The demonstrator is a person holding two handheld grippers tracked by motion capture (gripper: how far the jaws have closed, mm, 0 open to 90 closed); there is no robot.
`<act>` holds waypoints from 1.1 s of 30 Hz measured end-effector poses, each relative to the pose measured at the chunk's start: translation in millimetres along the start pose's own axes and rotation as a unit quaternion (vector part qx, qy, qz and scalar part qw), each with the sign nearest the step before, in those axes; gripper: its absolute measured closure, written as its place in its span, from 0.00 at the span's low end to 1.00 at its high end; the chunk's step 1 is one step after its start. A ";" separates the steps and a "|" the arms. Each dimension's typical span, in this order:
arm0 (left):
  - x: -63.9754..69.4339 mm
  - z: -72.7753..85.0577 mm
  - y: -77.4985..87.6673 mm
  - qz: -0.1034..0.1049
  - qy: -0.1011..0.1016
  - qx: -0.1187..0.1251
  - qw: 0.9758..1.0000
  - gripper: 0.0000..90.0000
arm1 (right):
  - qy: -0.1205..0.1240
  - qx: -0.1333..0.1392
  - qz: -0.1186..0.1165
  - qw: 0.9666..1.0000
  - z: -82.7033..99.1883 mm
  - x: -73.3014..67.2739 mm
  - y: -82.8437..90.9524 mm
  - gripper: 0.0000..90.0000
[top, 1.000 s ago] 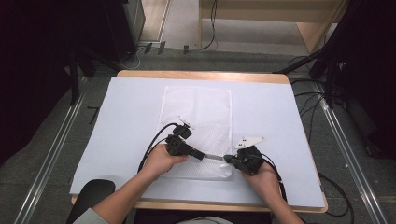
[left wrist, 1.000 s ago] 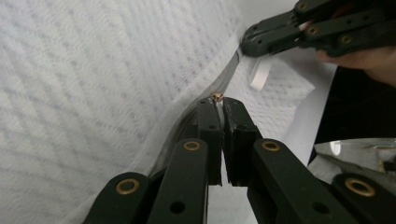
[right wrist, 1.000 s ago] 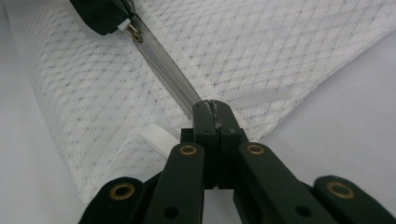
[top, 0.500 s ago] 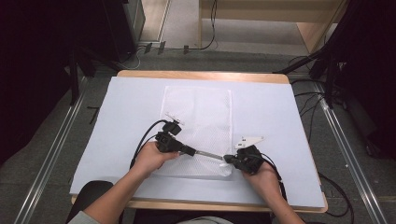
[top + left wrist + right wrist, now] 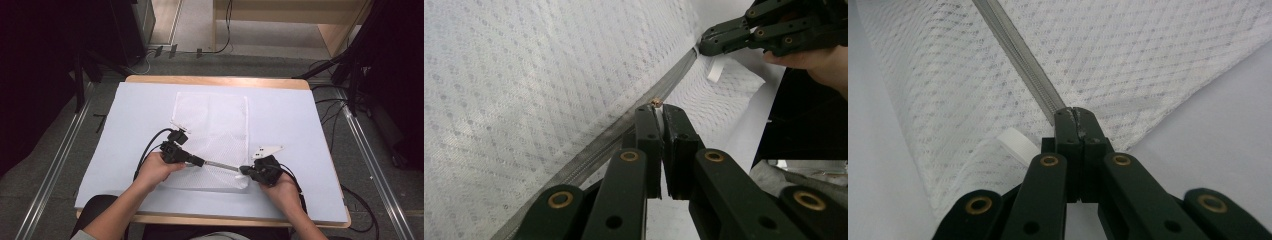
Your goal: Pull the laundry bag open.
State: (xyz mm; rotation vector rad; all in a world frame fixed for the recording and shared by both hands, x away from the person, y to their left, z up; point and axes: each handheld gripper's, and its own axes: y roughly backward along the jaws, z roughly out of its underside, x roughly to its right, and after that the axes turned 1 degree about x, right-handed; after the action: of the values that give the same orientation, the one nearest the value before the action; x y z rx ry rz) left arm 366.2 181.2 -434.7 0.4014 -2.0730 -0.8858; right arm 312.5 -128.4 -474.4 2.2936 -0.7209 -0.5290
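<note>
**Two grippers stretch the zip of a white mesh bag across the counter**

High view: a white mesh bag (image 5: 212,135) lies flat on the pale sheet (image 5: 300,120) covering the wooden counter (image 5: 215,80), its long side running away from the person. Along the bag's near edge a grey zip (image 5: 220,165) is drawn taut between two hand-held tools. The left gripper (image 5: 198,161) points right along the zip, the left hand (image 5: 156,169) wrapped round its body, a black cable (image 5: 150,147) looping off behind it. The right gripper (image 5: 243,170) meets the zip's other end near the bag's near right corner, with the right hand (image 5: 282,189) behind it and a grey three-cornered plate (image 5: 266,150) on top.

Left gripper view: the jaws are pressed together on a small brass-coloured zip pull (image 5: 655,103), which peeks out at their tips. The zip (image 5: 624,135) runs diagonally across the mesh (image 5: 524,75) towards the right gripper (image 5: 704,46), seen farther off at the top right pinching the bag's edge beside a small white tag (image 5: 715,67).

Right gripper view: the jaws are closed tight on the end of the zip (image 5: 1023,60), which climbs from their tips to the top left over the mesh (image 5: 1148,55). A white tag (image 5: 1018,142) sticks out just left of the jaws, and bare pale sheet (image 5: 1218,130) shows at the right
</note>
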 end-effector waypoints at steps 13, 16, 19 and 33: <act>-4.1 7.1 11.6 -0.001 0.006 0.006 1.000 0.98 | -0.004 -0.002 -0.003 1.000 -0.4 1.0 0.1 1.00; -3.1 8.9 12.5 0.002 0.005 0.004 1.000 0.98 | -0.003 -0.003 -0.004 1.000 -0.6 1.3 0.1 1.00; -3.3 9.3 13.4 -0.002 0.002 0.004 1.000 0.98 | 0.006 0.003 -0.006 1.000 0.6 1.8 -0.1 1.00; -17.2 23.1 34.1 -0.017 0.026 0.018 0.999 0.98 | 0.003 -0.002 -0.014 1.000 -0.3 4.3 -0.1 1.00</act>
State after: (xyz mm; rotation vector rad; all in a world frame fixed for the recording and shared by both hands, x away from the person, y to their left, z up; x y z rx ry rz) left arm 359.3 225.0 -429.7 0.4762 -2.0416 -0.8501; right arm 315.9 -130.9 -474.9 2.3043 -0.6856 -0.5360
